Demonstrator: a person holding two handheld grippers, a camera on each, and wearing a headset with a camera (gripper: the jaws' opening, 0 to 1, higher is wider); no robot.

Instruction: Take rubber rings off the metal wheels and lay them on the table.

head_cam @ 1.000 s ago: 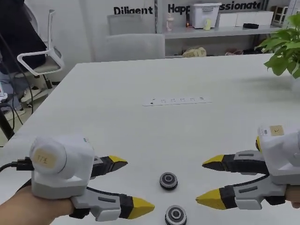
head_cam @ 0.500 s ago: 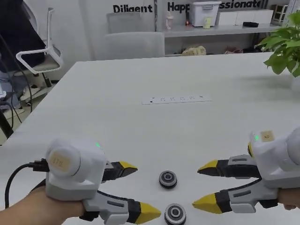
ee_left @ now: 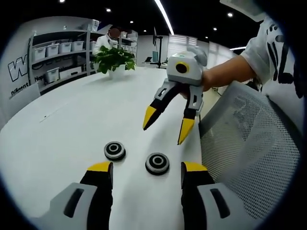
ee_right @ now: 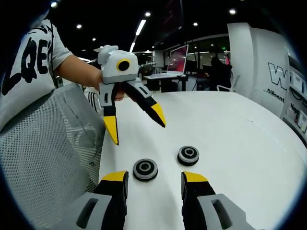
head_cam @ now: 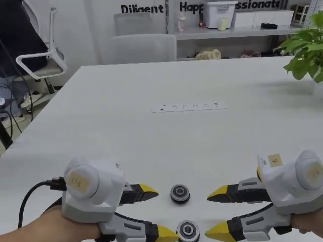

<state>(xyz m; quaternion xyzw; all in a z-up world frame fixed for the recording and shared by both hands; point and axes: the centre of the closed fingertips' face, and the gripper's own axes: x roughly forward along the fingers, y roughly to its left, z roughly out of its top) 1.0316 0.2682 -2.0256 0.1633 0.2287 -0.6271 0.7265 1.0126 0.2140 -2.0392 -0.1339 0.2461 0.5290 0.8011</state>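
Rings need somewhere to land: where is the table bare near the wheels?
Bare table runs from the far wheel to the power strip, and widely either side. Crowded: the near edge, where it and the near wheel sit between left gripper and right gripper.

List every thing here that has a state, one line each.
far wheel: flat on the table, rubber ring on, untouched.
near wheel: flat on the table, rubber ring on, untouched.
left gripper: open, empty, held left of both wheels.
right gripper: open, empty, held right of both wheels.
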